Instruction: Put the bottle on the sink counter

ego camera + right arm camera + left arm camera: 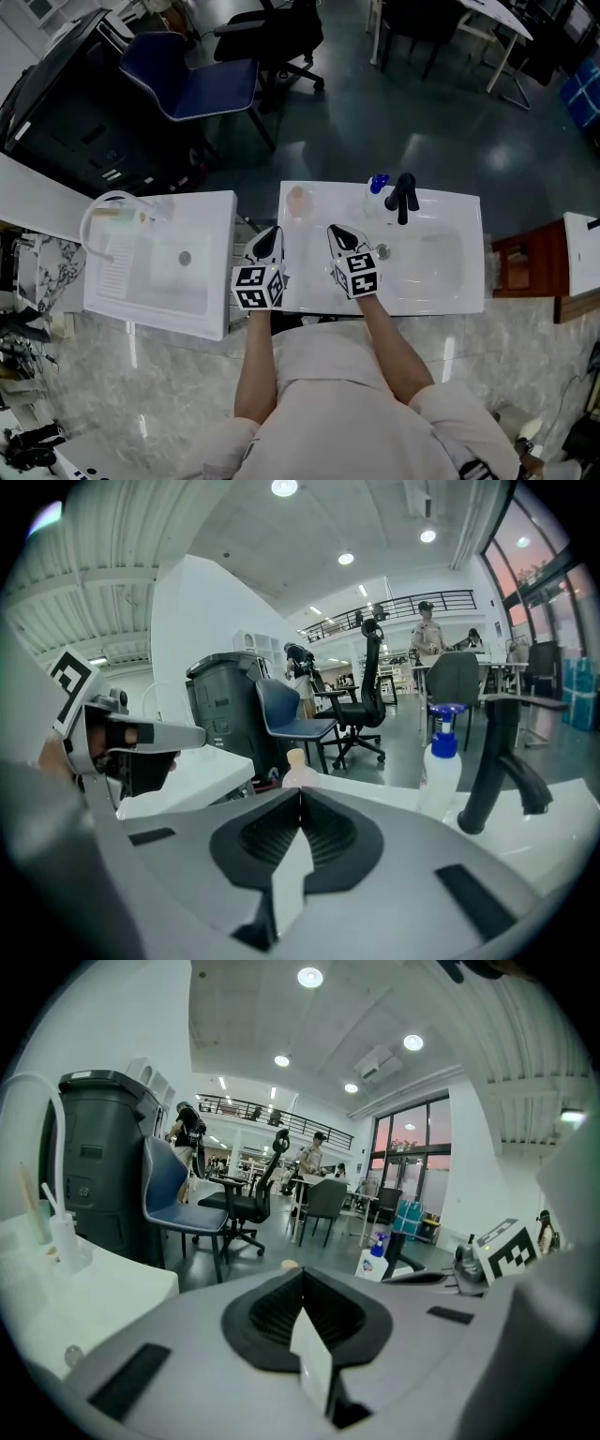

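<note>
A small clear bottle (298,200) with a peach cap stands upright on the back left corner of the white sink counter (309,281). In the right gripper view the bottle (295,767) rises just beyond my jaws. My left gripper (269,240) is shut and empty, at the counter's left edge, nearer to me than the bottle. My right gripper (338,234) is also shut and empty, over the counter beside the basin. Through the left gripper view only the bottle's cap (289,1265) peeks over the shut left gripper (302,1288). The right gripper (300,803) holds nothing.
A black faucet (403,195) and a blue-topped pump bottle (377,187) stand at the back of the basin (427,262). A second white sink unit (159,267) with a hose sits to the left across a narrow gap. Office chairs (202,80) stand beyond.
</note>
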